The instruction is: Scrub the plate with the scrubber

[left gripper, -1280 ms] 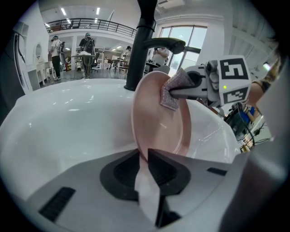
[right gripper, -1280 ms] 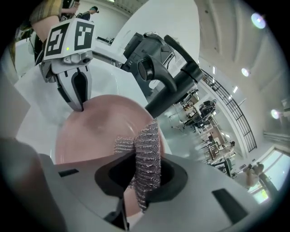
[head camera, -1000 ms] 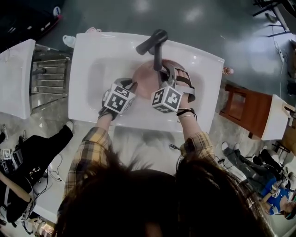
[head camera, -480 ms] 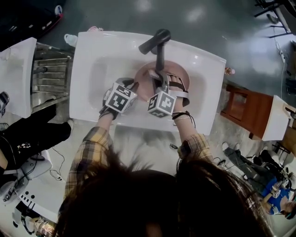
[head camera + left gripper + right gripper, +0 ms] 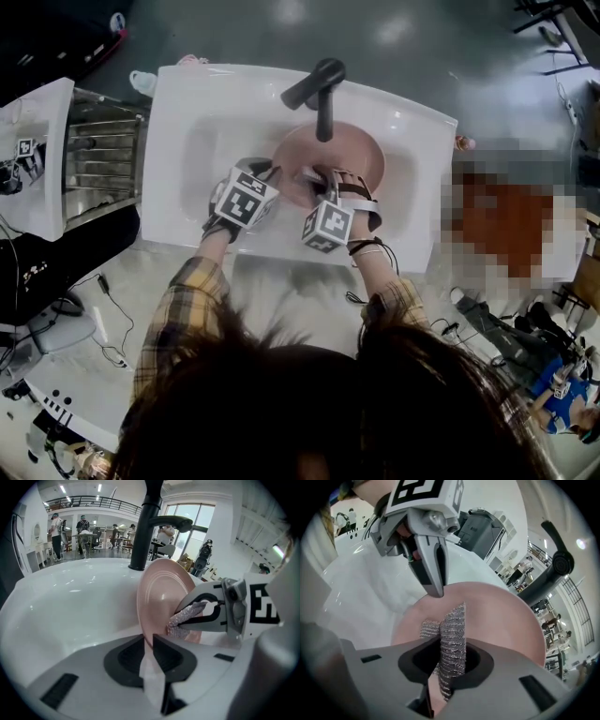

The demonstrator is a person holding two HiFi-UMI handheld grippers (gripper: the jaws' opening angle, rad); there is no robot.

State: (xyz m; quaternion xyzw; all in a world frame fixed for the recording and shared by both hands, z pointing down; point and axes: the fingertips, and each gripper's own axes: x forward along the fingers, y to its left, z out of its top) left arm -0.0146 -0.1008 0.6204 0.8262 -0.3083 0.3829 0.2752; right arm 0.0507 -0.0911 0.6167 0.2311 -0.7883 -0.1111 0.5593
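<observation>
Your right gripper (image 5: pixel 450 645) has slid down the plate (image 5: pixel 157 588) toward you, clamped on the soft scrubber (image 5: pixel 453 620); your left gripper (image 5: pixel 147 638) pinches the rigid, slippery, breakable plate's rim.

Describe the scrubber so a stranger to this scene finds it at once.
Start at the white sink with the black faucet; a pink plate sits tilted in its basin. Against the plate's face, pinched in the right tongs, is the scrubber: a small glittery silver mesh pad, the only woven thing among smooth surfaces.
</observation>
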